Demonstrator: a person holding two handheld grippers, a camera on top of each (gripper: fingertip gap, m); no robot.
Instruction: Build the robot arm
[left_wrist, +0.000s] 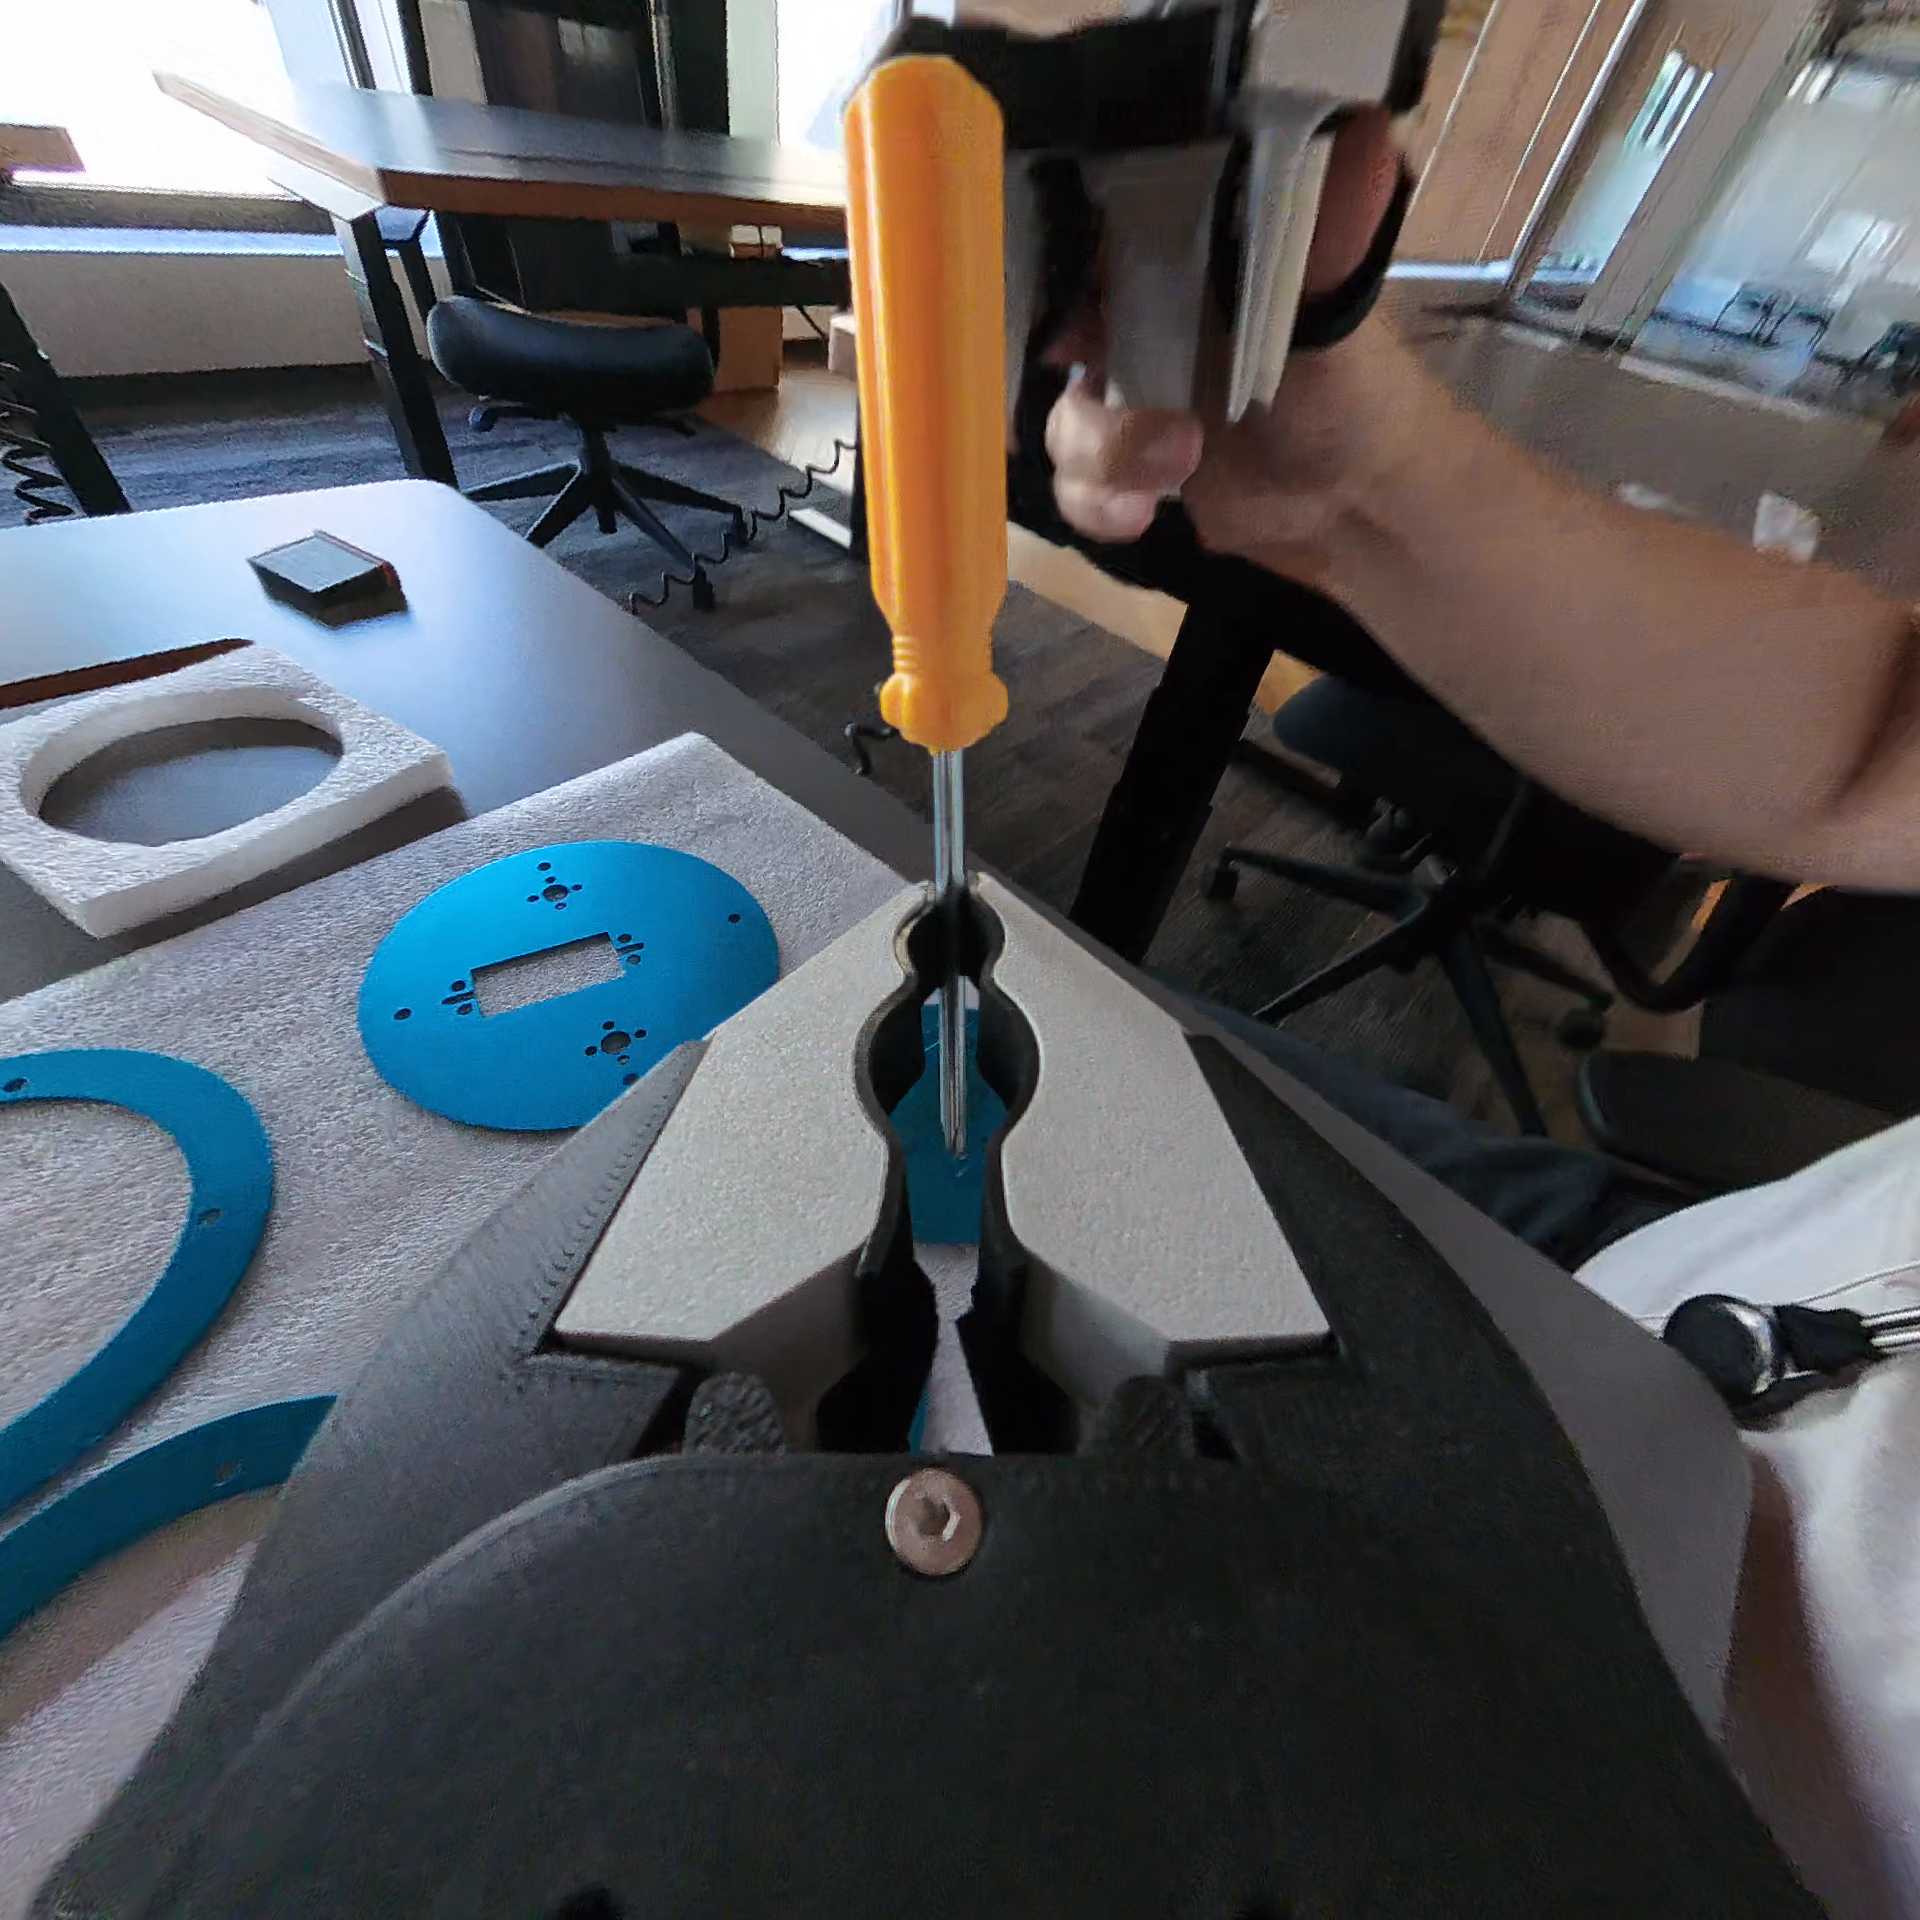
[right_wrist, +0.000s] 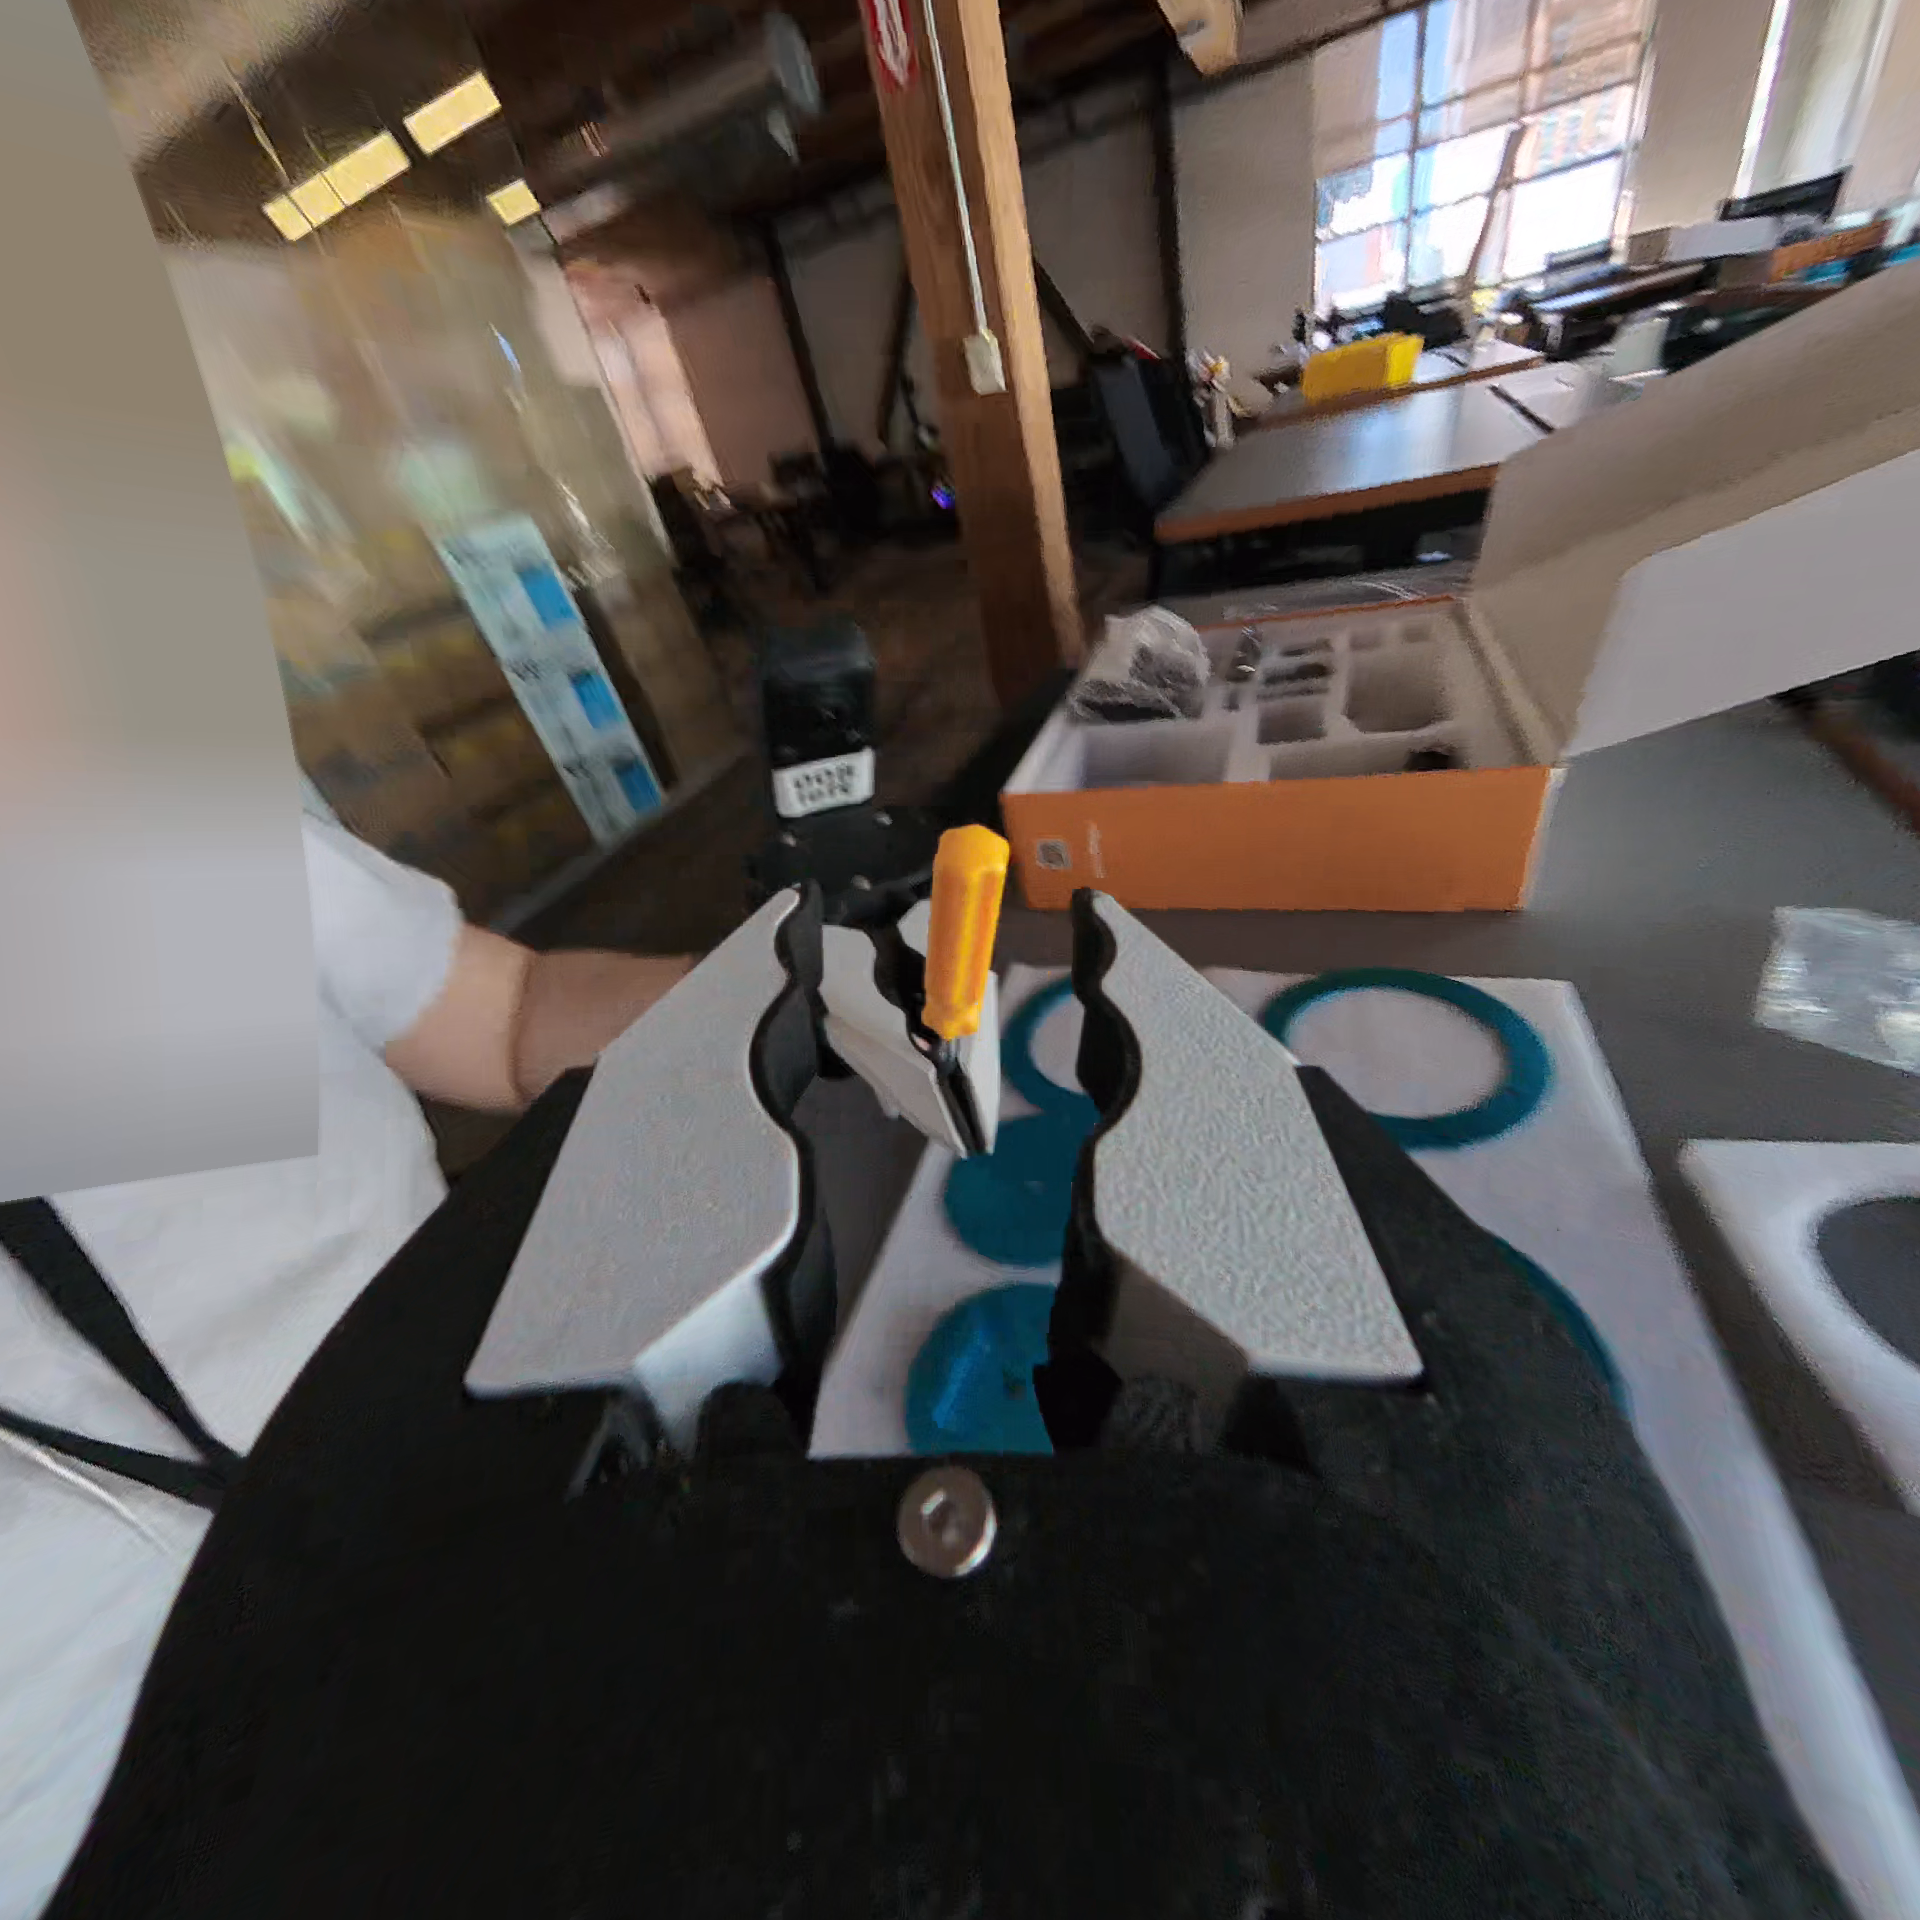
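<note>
Daylight enters through windows (left_wrist: 125, 94) at upper left of the left wrist view, blown out to white. More panes (right_wrist: 1475, 177) show bright in the right wrist view. Ceiling lights (right_wrist: 384, 156) glow yellow. Wide-angle bending is marked at the edges. Motion blur smears the far gripper (left_wrist: 1195, 312) and the background; the foam sheet (left_wrist: 665, 821) shows soft shadows.

Open-plan office workshop: long desks (right_wrist: 1351, 457), swivel chairs (left_wrist: 582, 364), timber post (right_wrist: 987, 364), large windows (right_wrist: 1455, 156), stacked boxes (right_wrist: 561, 665).

white label (right_wrist: 822, 787) on black device: print present | red sign (right_wrist: 889, 42) on post: print present
</note>
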